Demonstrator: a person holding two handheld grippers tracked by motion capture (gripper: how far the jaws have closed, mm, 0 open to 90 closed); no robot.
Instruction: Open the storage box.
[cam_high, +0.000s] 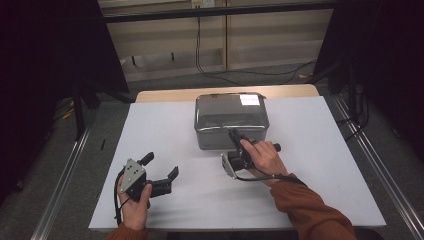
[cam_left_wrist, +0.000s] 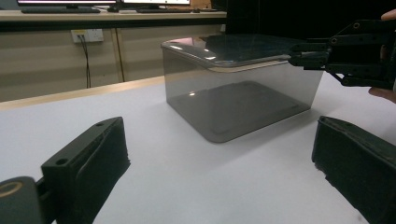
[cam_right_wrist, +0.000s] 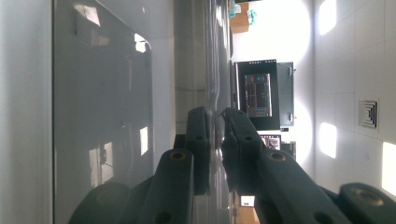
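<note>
Smoky box lid (cam_high: 230, 111) clamped (right gripper (cam_high: 234, 136)).

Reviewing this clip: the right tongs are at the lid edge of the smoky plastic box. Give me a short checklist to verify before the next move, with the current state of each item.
1. Right tongs closed on the lid edge: ok; the right gripper view shows both jaws pinching the rim.
2. Grip placed on the box's near side, toward the person: ok.
3. Left tongs free and open: ok; they sit apart from the box with nothing between the jaws.
4. Box flat on the white table: ok.
5. Box empty: ok; nothing shows through its walls.
6. Lid latched or loose on the far side: cannot tell.
</note>
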